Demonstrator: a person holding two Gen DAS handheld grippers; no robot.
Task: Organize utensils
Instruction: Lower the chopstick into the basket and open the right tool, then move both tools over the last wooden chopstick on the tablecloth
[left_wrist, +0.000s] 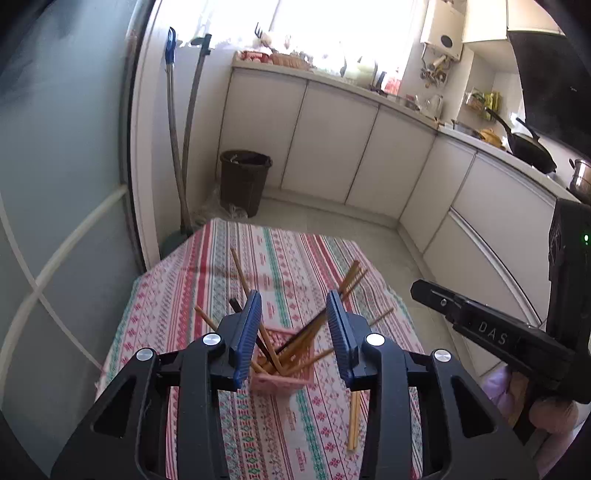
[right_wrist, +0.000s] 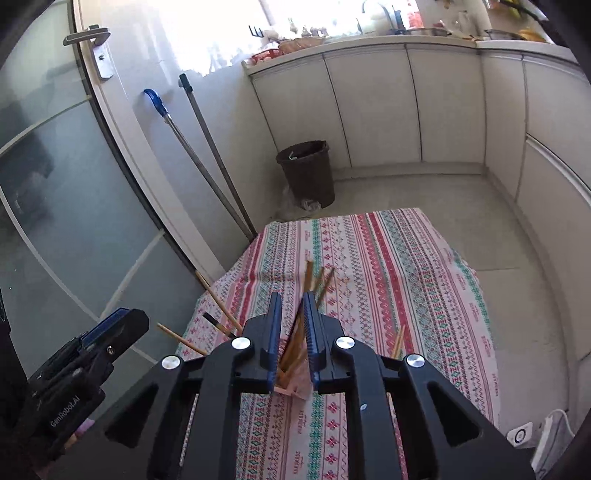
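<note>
- We took the small pink plastic basket-weave holder (left_wrist: 282, 380) as our landmark; it stood on the bench under a striped pink, red and green patterned cloth (left_wrist: 295, 258).
- A bundle of tan wooden chopsticks (left_wrist: 295, 347) stood in the holder, fanned out at many angles, with one dark-tipped stick (left_wrist: 236, 306) leaning away to its left.
- A loose pair of tan chopsticks (left_wrist: 354, 421) lay flat on the cloth just to the right of the holder, as the left wrist view showed it.
- Our left claw (left_wrist: 293, 328), black with blue ribbed pads, hung above the holder with its jaws apart; the fanned sticks showed between the pads, and we saw no pad pressing on any.
- Our right claw (right_wrist: 291, 332) pointed down over the holder (right_wrist: 291, 389) with only a narrow gap between its jaws. Tan chopsticks (right_wrist: 295, 343) ran through that gap, but we could not tell whether the pads pressed on them.
- A dark brown plastic bin (right_wrist: 306, 170) stood on the floor well beyond the holder, near white cabinet doors (right_wrist: 369, 107).
- Two long mop handles (right_wrist: 207, 166) leaned against the wall to the left of the holder.
</note>
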